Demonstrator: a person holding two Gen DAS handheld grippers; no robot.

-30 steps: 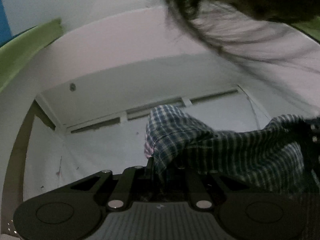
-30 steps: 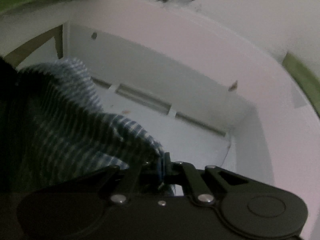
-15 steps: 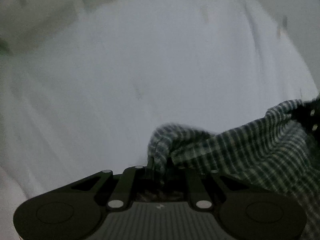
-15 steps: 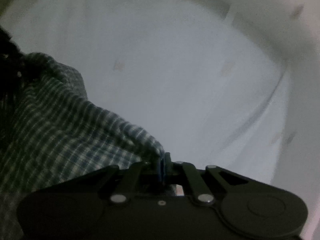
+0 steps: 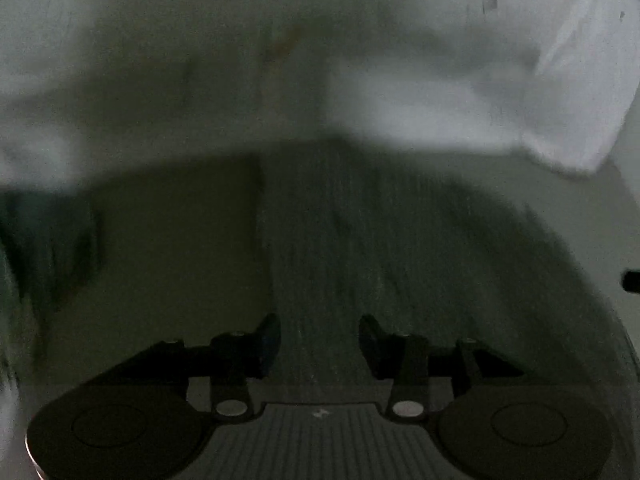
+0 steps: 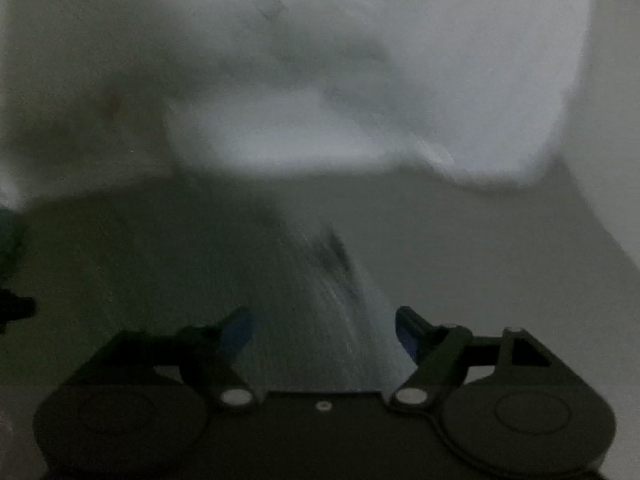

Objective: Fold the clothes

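Left wrist view is showing the left gripper pointing steeply down with its jaws standing apart, having just been opening; the dark, motion-blurred checked garment is running in a streaked band between the fingers and spreading away ahead of them, but the pads are not pressing on it. Beyond the garment a white sheet is lying rumpled, badly smeared by blur, with a small orange spot near the top right edge. At the far right edge a black tip of the other tool is poking into sight.

Right wrist view is showing the right gripper with its jaws wide apart, likewise having just been opening; the blue pads are showing on both fingers and are clear of the cloth. A pale, streaked fold of the garment is lying between and just ahead of them. White bedding is filling the upper half, too blurred for detail
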